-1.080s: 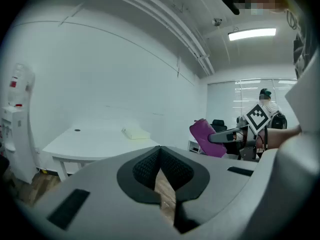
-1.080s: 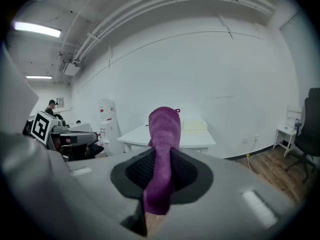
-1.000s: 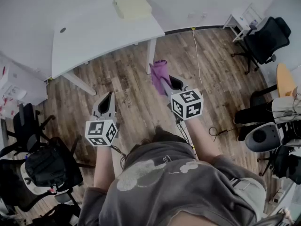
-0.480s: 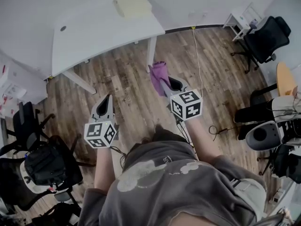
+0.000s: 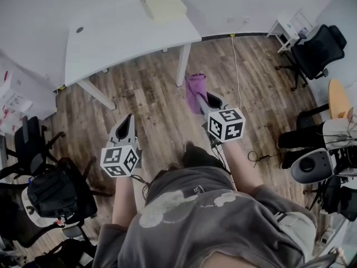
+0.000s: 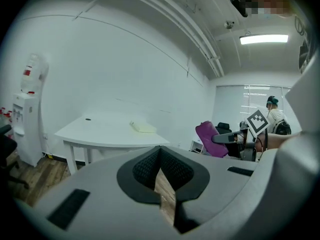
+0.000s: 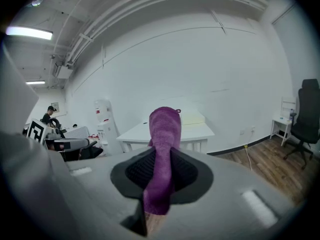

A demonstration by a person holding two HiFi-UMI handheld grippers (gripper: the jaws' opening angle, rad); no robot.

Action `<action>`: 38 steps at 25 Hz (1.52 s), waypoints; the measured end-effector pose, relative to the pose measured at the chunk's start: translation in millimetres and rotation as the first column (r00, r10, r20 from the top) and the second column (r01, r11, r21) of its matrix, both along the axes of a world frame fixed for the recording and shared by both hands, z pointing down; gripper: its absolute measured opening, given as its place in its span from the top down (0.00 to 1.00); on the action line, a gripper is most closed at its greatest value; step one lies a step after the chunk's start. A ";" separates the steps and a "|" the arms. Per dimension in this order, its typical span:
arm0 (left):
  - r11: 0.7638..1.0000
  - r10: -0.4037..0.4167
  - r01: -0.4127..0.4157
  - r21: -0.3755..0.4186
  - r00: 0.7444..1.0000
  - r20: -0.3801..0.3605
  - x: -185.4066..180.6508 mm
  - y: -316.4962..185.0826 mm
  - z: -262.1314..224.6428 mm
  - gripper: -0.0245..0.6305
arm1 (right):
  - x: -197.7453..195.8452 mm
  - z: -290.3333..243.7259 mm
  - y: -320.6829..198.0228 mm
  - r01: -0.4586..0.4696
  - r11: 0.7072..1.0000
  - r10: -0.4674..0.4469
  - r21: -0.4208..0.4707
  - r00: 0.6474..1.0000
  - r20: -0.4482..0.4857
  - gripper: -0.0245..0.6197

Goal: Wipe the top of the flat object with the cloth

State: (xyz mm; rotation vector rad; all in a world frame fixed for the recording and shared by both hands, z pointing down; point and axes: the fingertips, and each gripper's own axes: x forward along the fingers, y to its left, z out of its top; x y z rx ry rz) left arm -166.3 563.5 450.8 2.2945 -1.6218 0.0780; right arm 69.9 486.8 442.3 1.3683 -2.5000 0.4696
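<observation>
A purple cloth point(image 5: 196, 88) hangs from my right gripper point(image 5: 204, 100), whose jaws are shut on it; in the right gripper view the cloth point(image 7: 164, 149) stands up between the jaws. A pale yellow flat object point(image 5: 163, 5) lies at the far side of a white table point(image 5: 111, 38), well ahead of both grippers. It also shows as a flat slab point(image 6: 143, 128) in the left gripper view and behind the cloth point(image 7: 192, 118) in the right gripper view. My left gripper point(image 5: 128, 122) is held over the wood floor, jaws closed with nothing between them.
Black office chairs point(image 5: 313, 46) stand at the right, and more chairs with a bag point(image 5: 53, 197) crowd the left. A cable point(image 5: 236, 66) runs along the floor. A water dispenser point(image 6: 27, 114) stands by the left wall. A small white side table point(image 5: 289, 24) sits far right.
The view has shifted slightly: table and flat object sit a bit further right and nearer. My right gripper with the cloth has drifted a little right; the left gripper has barely moved.
</observation>
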 end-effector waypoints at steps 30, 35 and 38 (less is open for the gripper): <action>0.992 -0.077 0.084 -0.099 0.994 0.074 37.8 -271.7 16.6 0.97 | 35.2 26.1 -325.5 0.083 0.995 -0.079 -0.061 0.995 0.064 0.85; 0.993 -0.049 0.061 -0.102 0.993 0.109 64.1 -325.9 13.5 0.97 | 62.6 35.7 -378.3 0.065 0.994 -0.056 -0.093 0.993 0.100 0.85; 0.992 -0.048 0.062 -0.110 0.991 0.125 74.4 -352.6 15.8 0.97 | 75.4 40.8 -407.1 0.061 0.993 -0.049 -0.100 0.992 0.113 0.85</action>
